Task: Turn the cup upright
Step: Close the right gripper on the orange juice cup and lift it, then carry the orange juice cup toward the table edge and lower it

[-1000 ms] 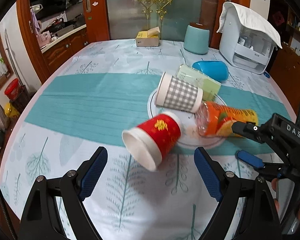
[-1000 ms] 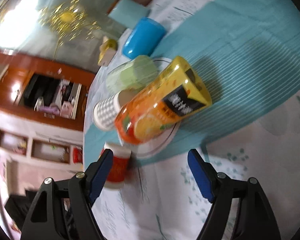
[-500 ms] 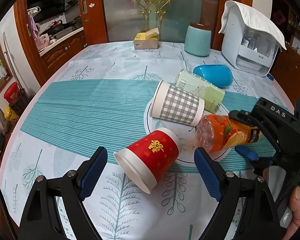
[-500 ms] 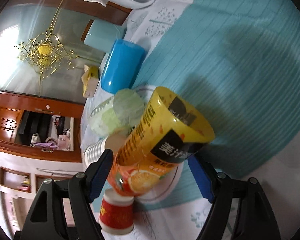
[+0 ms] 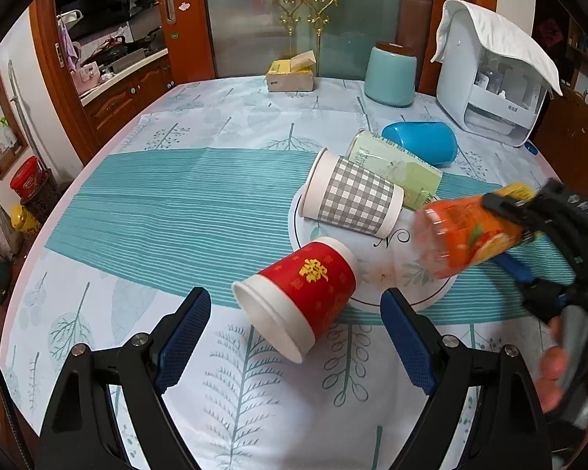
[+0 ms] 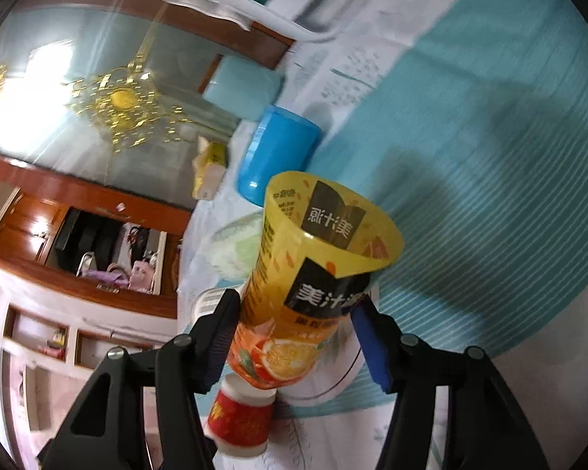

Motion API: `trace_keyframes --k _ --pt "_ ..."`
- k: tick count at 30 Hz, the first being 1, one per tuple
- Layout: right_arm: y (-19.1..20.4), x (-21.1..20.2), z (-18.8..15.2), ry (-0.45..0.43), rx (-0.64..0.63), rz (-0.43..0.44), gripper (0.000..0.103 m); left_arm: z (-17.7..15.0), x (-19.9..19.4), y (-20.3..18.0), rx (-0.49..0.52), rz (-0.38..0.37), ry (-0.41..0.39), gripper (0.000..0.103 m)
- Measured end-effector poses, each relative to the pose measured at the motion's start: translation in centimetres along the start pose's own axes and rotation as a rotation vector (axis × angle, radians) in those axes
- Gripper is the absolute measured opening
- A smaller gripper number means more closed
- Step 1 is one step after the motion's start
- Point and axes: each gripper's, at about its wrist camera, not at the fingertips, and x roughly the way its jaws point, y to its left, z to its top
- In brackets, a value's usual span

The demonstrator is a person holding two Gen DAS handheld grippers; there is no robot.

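My right gripper (image 6: pixel 294 325) is shut on the orange juice cup (image 6: pixel 313 286) and holds it lifted and tilted above the white plate (image 5: pixel 403 282); in the left wrist view the cup (image 5: pixel 466 239) hangs at the right between the right gripper's fingers (image 5: pixel 505 203). A red paper cup (image 5: pixel 302 297) lies on its side at the plate's near edge, its mouth toward me. My left gripper (image 5: pixel 294 321) is open and empty, its fingers on either side of the red cup's mouth, just short of it. A grey checked cup (image 5: pixel 352 199) and a pale green cup (image 5: pixel 400 168) lie on the plate.
A blue cup (image 5: pixel 423 141) lies on its side behind the plate. A teal canister (image 5: pixel 390 74), a yellow tissue box (image 5: pixel 290 74) and a white dispenser (image 5: pixel 490 74) stand at the table's far side. A teal striped runner (image 5: pixel 156 196) crosses the table.
My right gripper closed on the orange juice cup and lifted it off the plate, tilting its mouth upward. My left gripper stayed open near the red cup.
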Motion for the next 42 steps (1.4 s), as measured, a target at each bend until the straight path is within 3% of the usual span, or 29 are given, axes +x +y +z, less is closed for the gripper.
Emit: trace_keyframes --k 4,13,17,24,29,34,42 --pt "1.5 -3.3 0.5 0.022 -0.083 0.022 0.057 -0.8 -1.4 0.5 -0.006 -0.003 0.001 0.087" --pt "5.1 -9.1 -3.5 0.286 -0.464 -0.111 0.057 -3.4 -4.4 0.6 0.011 -0.023 0.018 0.087" --pt "4.0 -9.6 -6.2 0.428 -0.526 -0.142 0.057 -4.6 -5.2 0.2 0.029 -0.033 0.029 0.087" --pt "1.9 -7.8 -9.2 0.601 -0.589 -0.221 0.057 -5.8 -6.2 -0.4 0.048 -0.039 0.033 0.087" --pt "1.7 -5.8 -9.2 0.604 -0.577 -0.215 0.057 -5.9 -5.9 -0.9 0.057 -0.043 0.048 0.087" --pt "1.4 -3.5 -10.0 0.631 -0.599 -0.265 0.057 -6.0 -5.5 -1.0 0.061 -0.042 0.054 0.087" --pt "1.3 -3.7 -9.9 0.614 -0.568 -0.255 0.058 -5.9 -4.7 -1.1 0.06 -0.046 0.076 0.087"
